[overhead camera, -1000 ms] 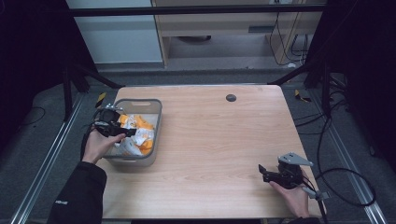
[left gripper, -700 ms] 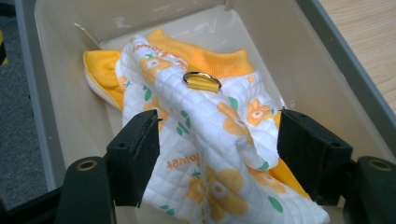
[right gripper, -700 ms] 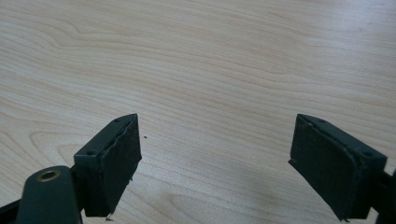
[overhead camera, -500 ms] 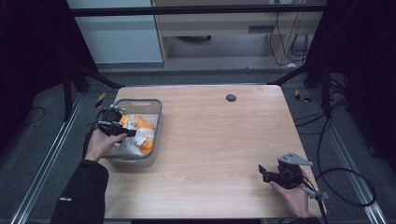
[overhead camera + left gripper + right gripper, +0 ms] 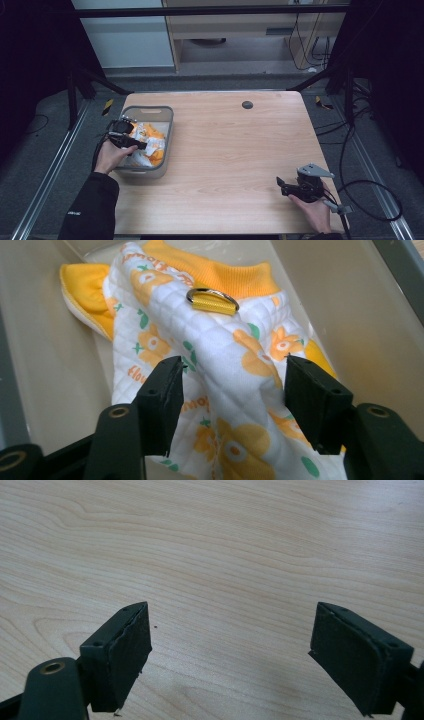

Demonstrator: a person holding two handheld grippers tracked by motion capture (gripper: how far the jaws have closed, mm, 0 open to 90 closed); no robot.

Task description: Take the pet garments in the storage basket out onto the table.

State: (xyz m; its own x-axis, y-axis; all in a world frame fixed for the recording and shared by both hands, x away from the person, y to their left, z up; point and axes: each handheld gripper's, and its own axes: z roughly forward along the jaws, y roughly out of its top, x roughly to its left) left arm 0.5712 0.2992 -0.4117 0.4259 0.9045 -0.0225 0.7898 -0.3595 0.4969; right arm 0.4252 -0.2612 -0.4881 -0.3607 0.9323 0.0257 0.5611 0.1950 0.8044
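One grey bin (image 5: 168, 131) sits at the table's (image 5: 235, 150) left side, holding one quilted white-and-orange garment (image 5: 225, 370) (a single metal ring (image 5: 212, 299) on top). The left tool (image 5: 139, 146) reaches into it, its jaws just closing around a raised fold, not yet clearly pinching. The right tool (image 5: 230, 650) rests wide open and empty over bare wood, well apart.

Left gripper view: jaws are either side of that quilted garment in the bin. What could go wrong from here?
1. The left gripper has just been closing on a raised fold of the garment; it may catch only the top layer, which could slip out on lifting.
2. The metal ring lies just beyond the jaws and could snag.
3. The garment may drag against the bin wall and shift it.
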